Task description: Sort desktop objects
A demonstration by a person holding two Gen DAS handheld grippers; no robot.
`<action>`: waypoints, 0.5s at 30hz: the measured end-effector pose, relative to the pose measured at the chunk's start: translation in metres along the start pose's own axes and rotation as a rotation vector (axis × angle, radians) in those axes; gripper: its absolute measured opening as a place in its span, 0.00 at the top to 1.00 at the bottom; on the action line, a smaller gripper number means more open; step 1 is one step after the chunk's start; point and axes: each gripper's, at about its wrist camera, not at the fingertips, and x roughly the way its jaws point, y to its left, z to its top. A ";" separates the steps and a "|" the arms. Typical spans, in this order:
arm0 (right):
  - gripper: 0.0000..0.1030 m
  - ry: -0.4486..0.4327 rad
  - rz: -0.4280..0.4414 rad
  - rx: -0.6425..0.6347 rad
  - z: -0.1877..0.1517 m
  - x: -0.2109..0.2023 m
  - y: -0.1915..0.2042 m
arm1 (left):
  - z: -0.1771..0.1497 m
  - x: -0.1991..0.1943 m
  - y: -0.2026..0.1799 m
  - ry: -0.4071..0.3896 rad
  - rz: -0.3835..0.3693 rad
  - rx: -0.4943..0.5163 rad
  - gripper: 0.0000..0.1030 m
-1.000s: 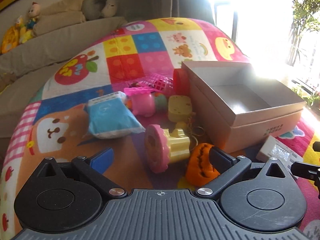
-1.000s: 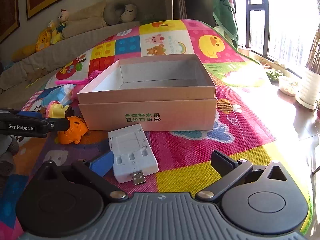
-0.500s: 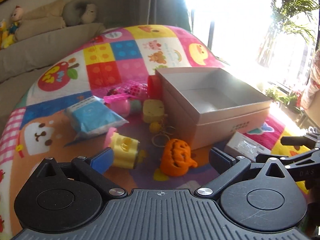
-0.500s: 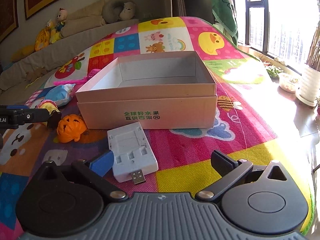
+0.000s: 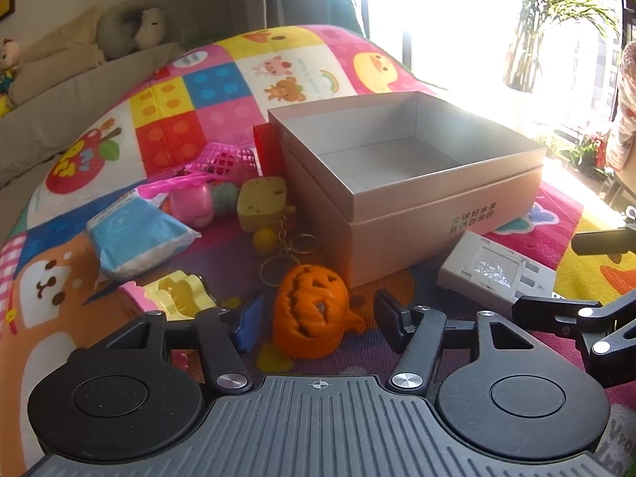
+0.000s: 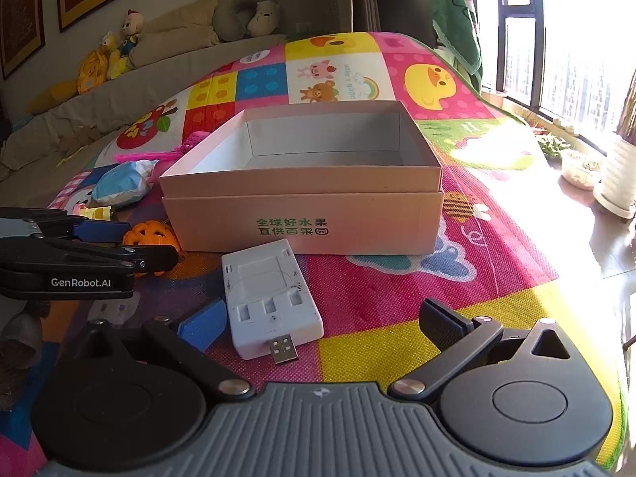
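The left gripper [image 5: 318, 318] points down at the orange openwork plastic pumpkin [image 5: 312, 312], which lies on the bright patchwork play mat [image 5: 222, 91] just in front of the near left corner of the open, empty pinkish cardboard box [image 5: 401, 214]. Its jaws have just been closing, and the pumpkin sits between them; a narrow gap shows on each side, so the pads do not press on it and the fingers are released. The blue pad on the left finger [image 5: 248, 322] stands just beside the pumpkin's left flank.

Left of the pumpkin lies a yellow and pink plastic toy [image 5: 175, 298], partly hidden by the gripper. Farther off are a blue and white soft packet [image 5: 135, 230], a pink egg-shaped toy [image 5: 192, 206], a yellow block toy [image 5: 262, 202] with a yellow ball on key rings [image 5: 278, 250], and a pink mesh basket [image 5: 226, 161]. A red object [image 5: 266, 151] stands against the box's far left side.

The right gripper [image 6: 322, 326] hangs over the near right part of the mat with its fingers spread wide and grasping nothing. The white plastic battery charger with a USB plug [image 6: 270, 298] lies flat between them, nearer the blue-padded left finger, its plug pointing toward the camera.
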 end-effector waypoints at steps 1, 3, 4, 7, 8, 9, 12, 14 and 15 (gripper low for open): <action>0.01 -0.002 0.004 -0.029 0.000 0.000 0.004 | -0.002 -0.001 -0.002 0.000 0.003 0.011 0.46; 0.11 -0.013 0.011 -0.078 0.001 -0.001 0.013 | -0.005 -0.003 -0.003 -0.004 0.004 0.024 0.46; 0.20 -0.010 0.017 -0.104 0.001 0.000 0.017 | -0.007 -0.006 -0.002 -0.004 0.002 0.025 0.46; 0.46 0.036 0.051 -0.139 0.004 0.007 0.025 | -0.015 -0.020 0.000 0.000 -0.012 0.022 0.46; 0.47 0.037 0.058 -0.136 0.004 0.007 0.024 | -0.019 -0.026 0.001 0.004 -0.019 0.022 0.46; 0.53 0.045 0.071 -0.141 0.005 0.006 0.025 | -0.024 -0.033 0.002 0.010 -0.035 0.022 0.46; 0.54 0.085 0.144 -0.207 0.002 -0.005 0.028 | -0.039 -0.055 0.006 0.035 -0.107 0.017 0.46; 0.51 0.096 0.166 -0.285 -0.004 -0.016 0.029 | -0.049 -0.067 0.007 0.042 -0.121 0.016 0.43; 0.39 0.089 0.141 -0.324 -0.007 -0.021 0.027 | -0.053 -0.071 0.007 0.047 -0.111 0.014 0.36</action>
